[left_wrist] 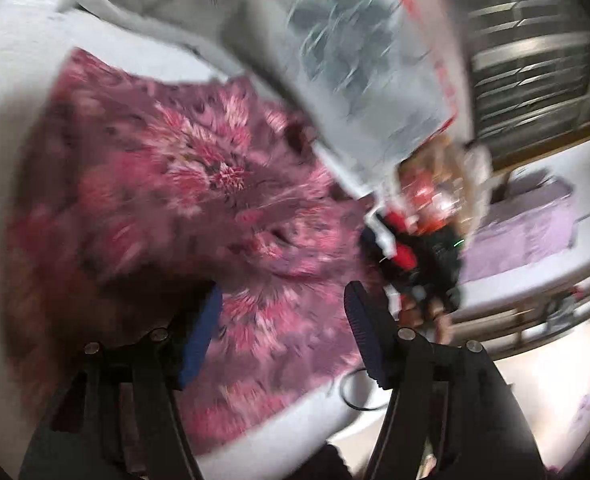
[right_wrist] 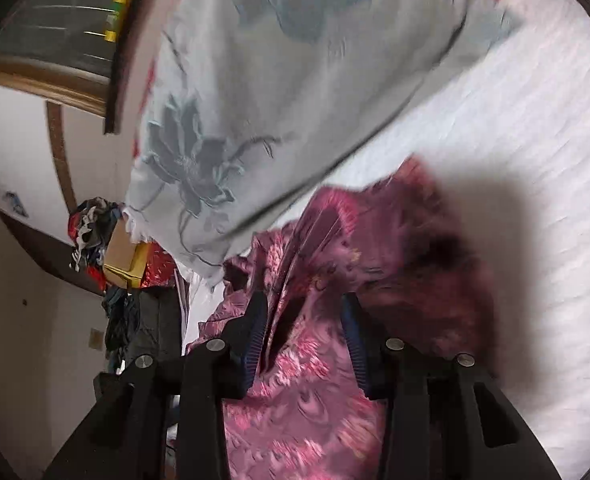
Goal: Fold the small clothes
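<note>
A pink and purple flower-patterned garment (left_wrist: 183,200) lies spread on the white bed sheet (left_wrist: 15,64). The left wrist view is blurred. My left gripper (left_wrist: 283,324) hovers over the garment's near part, jaws open, with nothing between the blue pads (left_wrist: 201,340). In the right wrist view the same garment (right_wrist: 307,392) is bunched, and a raised fold of it runs up between the jaws of my right gripper (right_wrist: 304,322). Those jaws stand apart and the pads do not press the cloth. A blurred red and black device (left_wrist: 405,254) sits at the garment's far right edge.
A light blue quilt with grey flowers (right_wrist: 275,100) (left_wrist: 355,60) lies just beyond the garment. The white sheet (right_wrist: 515,168) stretches to the right. A pile of clothes and a cardboard box (right_wrist: 121,254) sit beside the bed. A thin black cable (left_wrist: 355,394) loops near the edge.
</note>
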